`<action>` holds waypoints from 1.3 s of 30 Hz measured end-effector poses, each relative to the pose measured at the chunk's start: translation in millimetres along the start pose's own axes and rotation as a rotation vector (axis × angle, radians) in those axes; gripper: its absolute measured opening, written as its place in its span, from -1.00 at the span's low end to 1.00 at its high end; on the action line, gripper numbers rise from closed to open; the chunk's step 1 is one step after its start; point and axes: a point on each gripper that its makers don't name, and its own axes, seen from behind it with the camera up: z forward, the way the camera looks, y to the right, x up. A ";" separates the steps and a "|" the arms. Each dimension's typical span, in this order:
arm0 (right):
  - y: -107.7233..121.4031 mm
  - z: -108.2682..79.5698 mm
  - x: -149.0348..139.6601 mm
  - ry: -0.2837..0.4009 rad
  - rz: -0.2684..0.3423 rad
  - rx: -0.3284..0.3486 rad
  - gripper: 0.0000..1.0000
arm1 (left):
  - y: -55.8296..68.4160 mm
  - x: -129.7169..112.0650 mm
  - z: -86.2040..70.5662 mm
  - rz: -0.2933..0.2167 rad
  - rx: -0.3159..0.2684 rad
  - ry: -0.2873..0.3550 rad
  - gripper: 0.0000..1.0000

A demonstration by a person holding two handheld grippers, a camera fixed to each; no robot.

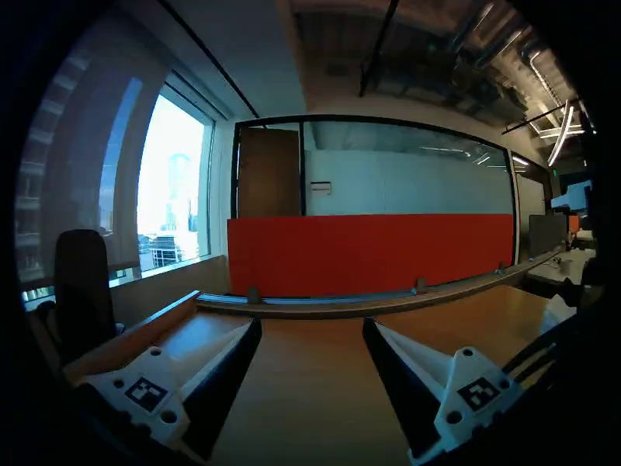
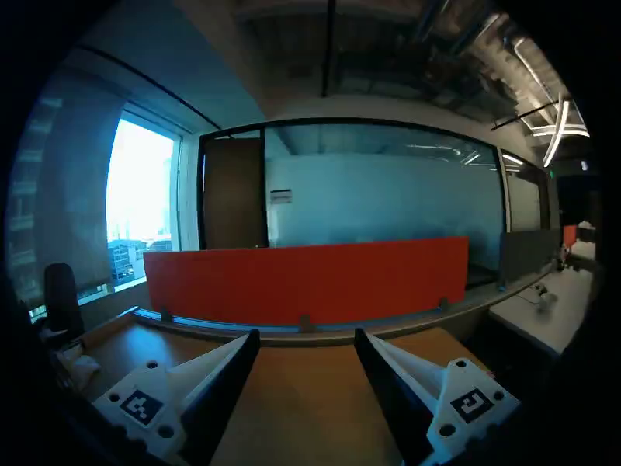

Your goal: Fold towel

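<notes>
My left gripper (image 1: 310, 322) is open, its two white fingers spread over the bare wooden desk (image 1: 310, 388) with nothing between them. My right gripper (image 2: 307, 334) is open too, held level above the same kind of wooden desk (image 2: 310, 412), and it holds nothing. A pale, crumpled shape (image 1: 560, 309) shows at the far right edge of the left gripper view. A similar pale bundle (image 2: 78, 366) lies at the far left edge of the right gripper view. It may be cloth, but it is too small and dim to tell.
A red divider panel (image 1: 365, 252) (image 2: 310, 279) stands along the desk's far edge, with a glass-walled room behind it. A dark chair back (image 1: 81, 291) and a bright window (image 1: 171, 194) are on the left. Further desks (image 2: 555, 303) extend to the right.
</notes>
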 end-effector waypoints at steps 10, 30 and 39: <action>-10.3 6.3 -33.9 -0.005 -0.013 0.017 0.88 | -2.2 -59.8 0.5 -0.010 -0.005 0.001 0.93; -14.2 16.3 -82.3 -0.035 -0.042 0.022 0.89 | -2.3 -118.5 5.4 -0.027 -0.011 0.011 0.93; -12.6 17.2 -85.9 -0.042 -0.043 0.019 0.89 | -3.8 -120.9 5.2 -0.016 -0.010 0.005 0.93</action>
